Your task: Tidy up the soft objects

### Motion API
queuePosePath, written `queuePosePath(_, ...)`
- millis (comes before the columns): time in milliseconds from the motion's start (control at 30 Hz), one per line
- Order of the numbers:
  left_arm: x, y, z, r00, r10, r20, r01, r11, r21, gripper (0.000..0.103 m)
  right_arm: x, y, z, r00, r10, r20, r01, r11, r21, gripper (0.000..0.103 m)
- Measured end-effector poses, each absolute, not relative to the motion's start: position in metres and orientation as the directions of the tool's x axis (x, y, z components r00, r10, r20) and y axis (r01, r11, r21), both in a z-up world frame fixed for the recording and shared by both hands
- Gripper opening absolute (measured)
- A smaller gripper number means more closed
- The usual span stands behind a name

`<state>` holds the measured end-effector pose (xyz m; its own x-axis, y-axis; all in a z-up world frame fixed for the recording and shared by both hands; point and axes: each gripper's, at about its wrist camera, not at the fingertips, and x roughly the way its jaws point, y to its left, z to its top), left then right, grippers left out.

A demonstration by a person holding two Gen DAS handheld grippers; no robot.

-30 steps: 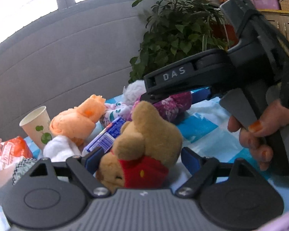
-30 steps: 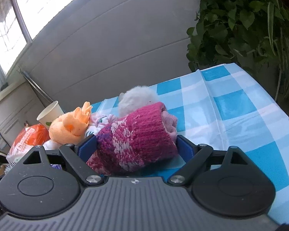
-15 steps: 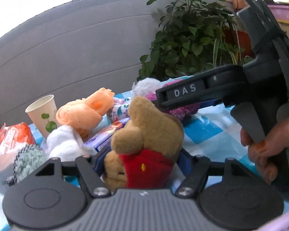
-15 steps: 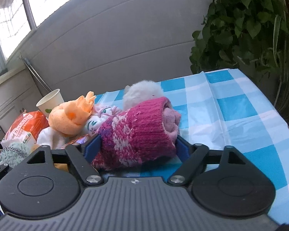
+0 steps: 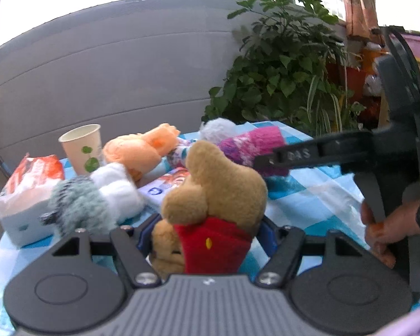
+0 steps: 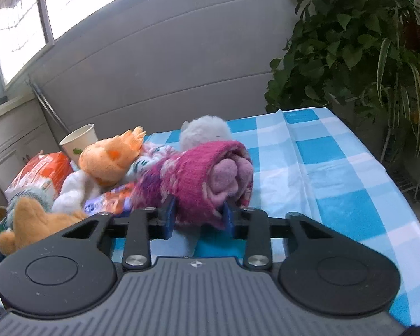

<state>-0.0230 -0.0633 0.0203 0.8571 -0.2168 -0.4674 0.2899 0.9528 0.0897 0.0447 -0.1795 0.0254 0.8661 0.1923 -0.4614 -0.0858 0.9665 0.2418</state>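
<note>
A brown plush bear in a red shirt (image 5: 218,187) sits between the blue pads of my left gripper (image 5: 207,235), which is shut on its body. In the right wrist view, my right gripper (image 6: 198,215) has its jaws closing on a pink knitted roll (image 6: 207,170), and the pads dent its sides. That roll (image 5: 252,145) also shows beyond the bear, with the right gripper's black side bar (image 5: 299,155) across it. A person's hand (image 5: 389,229) holds that tool. The bear (image 6: 33,221) lies at the lower left of the right wrist view.
On the blue checked cloth (image 6: 336,173) lie an orange plush (image 5: 142,151), a white fluffy ball (image 6: 204,134), a grey-green fuzzy toy (image 5: 78,204), a white soft piece (image 5: 117,190) and a printed packet (image 5: 165,187). A paper cup (image 5: 82,148) and an orange bag (image 5: 33,179) stand left. A leafy plant (image 5: 288,78) rises behind.
The right jaws went from wide apart to squeezing the pink roll. The left pads drew in onto the bear. Both views have shifted sideways across the table.
</note>
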Motion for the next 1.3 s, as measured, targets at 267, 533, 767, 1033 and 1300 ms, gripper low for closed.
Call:
queuePosePath(267,-0.05,-0.037,0.031,0.871,-0.21,-0.444,0.26,0.964,0.055,0.071,0.013,-0.172,0.025,0.871,0.164,-0.464,-0.059,0.971,0.233,0.035)
queuePosePath(533,-0.076,-0.01,0.037,0.882,-0.197,-0.428,0.233,0.972,0.033,0.071,-0.02,-0.157,0.037,0.879,0.154,-0.451,-0.069,0.977,0.2,0.032)
queuePosePath(767,-0.094,0.018,0.044,0.894,-0.174,-0.413,0.195,0.981,0.009,0.071,-0.044,-0.138,0.052,0.881,0.178,-0.438,-0.117,0.98,0.164,0.029)
queuePosePath(1033,-0.11,0.05,0.05,0.911,-0.127,-0.392,0.133,0.991,-0.012,0.071,-0.053,-0.105,0.068,0.874,0.217,-0.435,-0.184,0.976,0.118,0.024)
queuePosePath(1300,-0.118,0.074,0.04,0.904,-0.1,-0.415,0.093,0.995,-0.037,0.071,-0.046,-0.087,0.053,0.878,0.158,-0.452,-0.144,0.987,0.066,0.039)
